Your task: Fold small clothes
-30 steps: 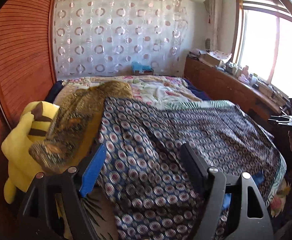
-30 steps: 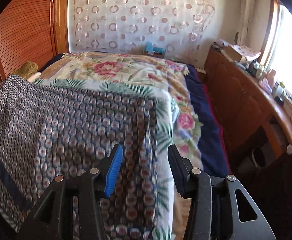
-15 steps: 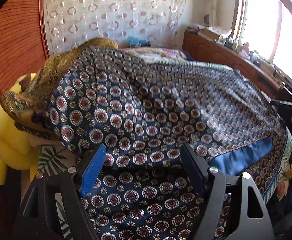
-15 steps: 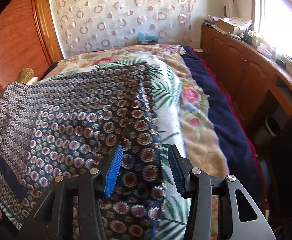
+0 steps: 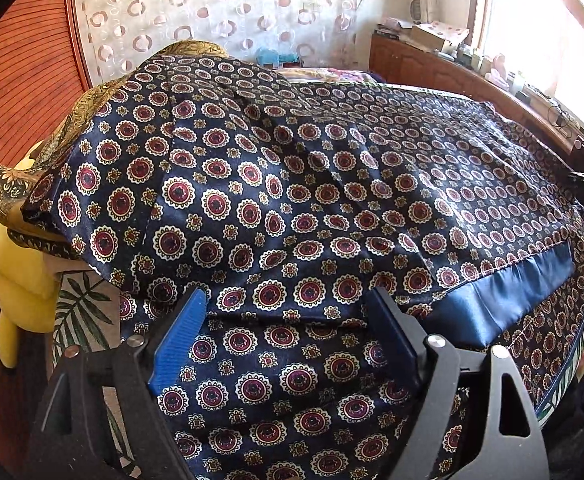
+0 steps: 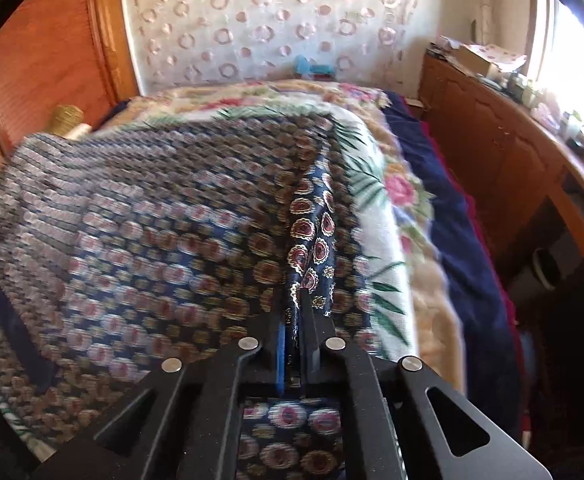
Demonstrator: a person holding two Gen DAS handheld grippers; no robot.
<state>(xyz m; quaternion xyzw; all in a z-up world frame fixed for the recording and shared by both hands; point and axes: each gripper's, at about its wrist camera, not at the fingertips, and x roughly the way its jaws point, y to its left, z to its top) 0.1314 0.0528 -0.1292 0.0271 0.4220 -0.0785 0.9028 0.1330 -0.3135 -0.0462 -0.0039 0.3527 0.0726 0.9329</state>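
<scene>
A navy garment (image 5: 316,184) printed with red and cream medallions lies spread over the bed, its plain blue hem band (image 5: 504,300) at the lower right. My left gripper (image 5: 287,312) hovers low over its near edge. Its jaws are opening, the cloth lies under them and the pads do not press it. In the right wrist view the same garment (image 6: 163,240) is blurred. My right gripper (image 6: 294,308) is shut on a pinched ridge of its right edge, which stands up between the fingers.
A gold-patterned cloth (image 5: 71,120) and a yellow plush toy (image 5: 19,272) lie at the bed's left side by the wooden headboard (image 5: 15,80). A floral blanket (image 6: 396,200) covers the bed. A wooden counter (image 6: 512,148) with clutter runs under the window on the right.
The right gripper has shut on the garment's right edge. The left gripper has sunk closer to the cloth, which now fills more of its view.
</scene>
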